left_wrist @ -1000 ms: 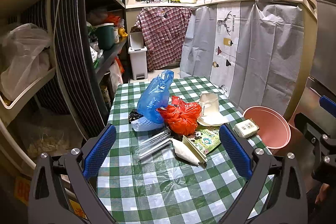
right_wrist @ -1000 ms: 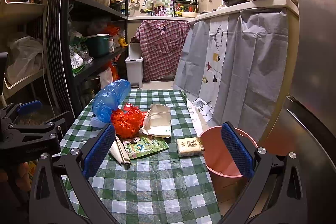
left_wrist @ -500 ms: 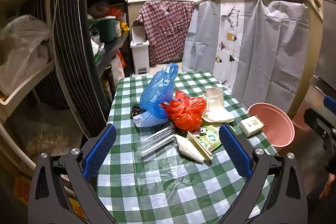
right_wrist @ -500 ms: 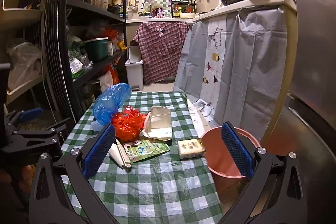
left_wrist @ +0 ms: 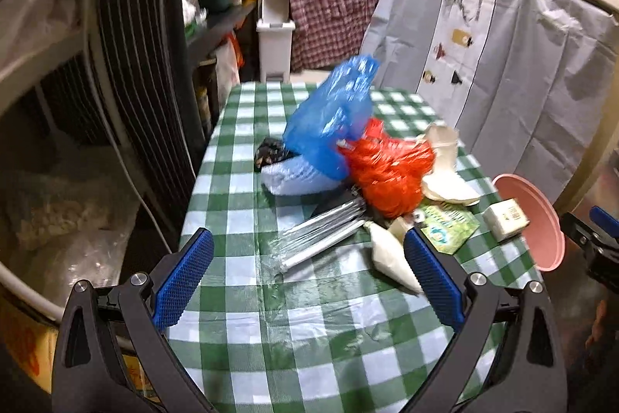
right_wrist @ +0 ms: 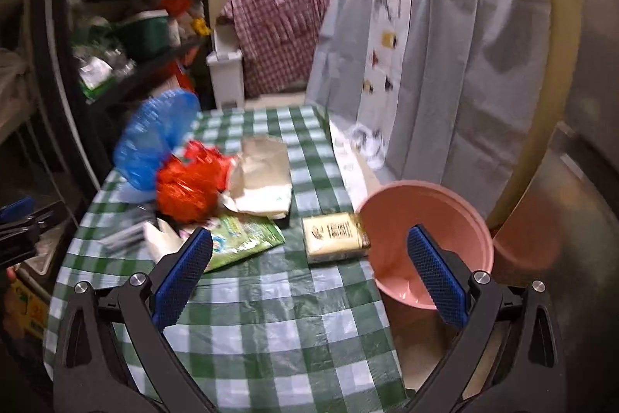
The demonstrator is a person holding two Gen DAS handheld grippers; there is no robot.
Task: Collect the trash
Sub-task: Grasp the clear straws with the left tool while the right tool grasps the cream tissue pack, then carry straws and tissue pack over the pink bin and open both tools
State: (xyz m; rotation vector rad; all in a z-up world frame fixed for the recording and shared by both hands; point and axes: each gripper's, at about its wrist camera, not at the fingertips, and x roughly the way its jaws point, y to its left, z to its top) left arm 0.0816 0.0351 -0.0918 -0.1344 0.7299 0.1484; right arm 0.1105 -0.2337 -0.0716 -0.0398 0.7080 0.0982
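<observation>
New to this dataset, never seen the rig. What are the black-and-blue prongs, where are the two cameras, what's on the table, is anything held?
The prongs are two-finger grippers, one in each of a person's hands. Each picture comes from a fisheye camera looking along its gripper's fingers: left gripper, right gripper. Both are open and hold nothing. On the green-checked tablecloth lie a blue plastic bag, a crumpled red plastic bag, a green printed packet and a small cream box. A pink plastic bucket stands at the table's right edge.
</observation>
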